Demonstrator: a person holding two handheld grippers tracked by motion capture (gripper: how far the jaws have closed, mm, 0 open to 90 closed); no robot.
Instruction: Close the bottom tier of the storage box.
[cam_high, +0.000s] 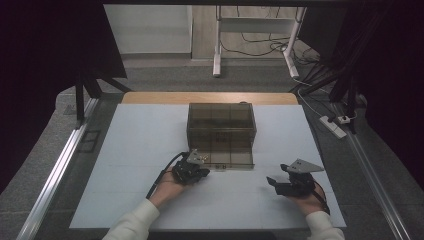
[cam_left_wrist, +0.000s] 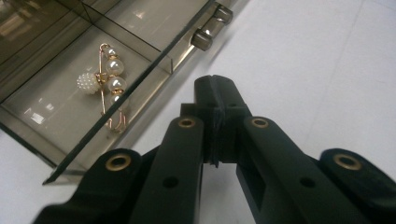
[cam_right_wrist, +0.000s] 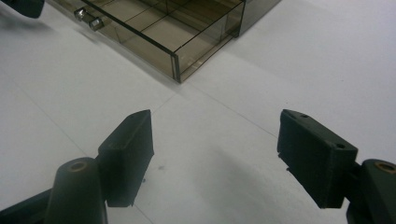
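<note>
Clearly the matter turns on where the pearl brooch (cam_left_wrist: 108, 85) lies from the left gripper (cam_high: 201, 171). Seen from the left gripper view, it rests flat on the floor of the pulled-out drawer (cam_left_wrist: 70, 123), up and to the left of the black jaws, behind the drawer's clear front wall. Its long axis, the gold pin, runs roughly away from that camera, with the pearls strung along it and a beaded ball touching its left side. The left gripper's jaws are pressed together with nothing between them, their tips over bare white table (cam_left_wrist: 327, 70) just outside the drawer front. The two small knobs (cam_left_wrist: 211, 27) on that front sit ahead of the jaws, slightly to the left.

From the high view, the left gripper sits at the drawer's near left corner, just beside the smoky box (cam_high: 221, 125) it slides out of. The drawer stands open toward the person.

Farther right, the right gripper (cam_high: 276, 184) rests well apart from the box, its jaws spread wide and empty over the white table, pointing toward the drawer's right corner (cam_right_wrist: 176, 65).

I judge the left hand the nearer one, whether to the brooch or the knobs. To take the brooch it would need to spread its jaws, lift over the front wall and come down across the pin.
</note>
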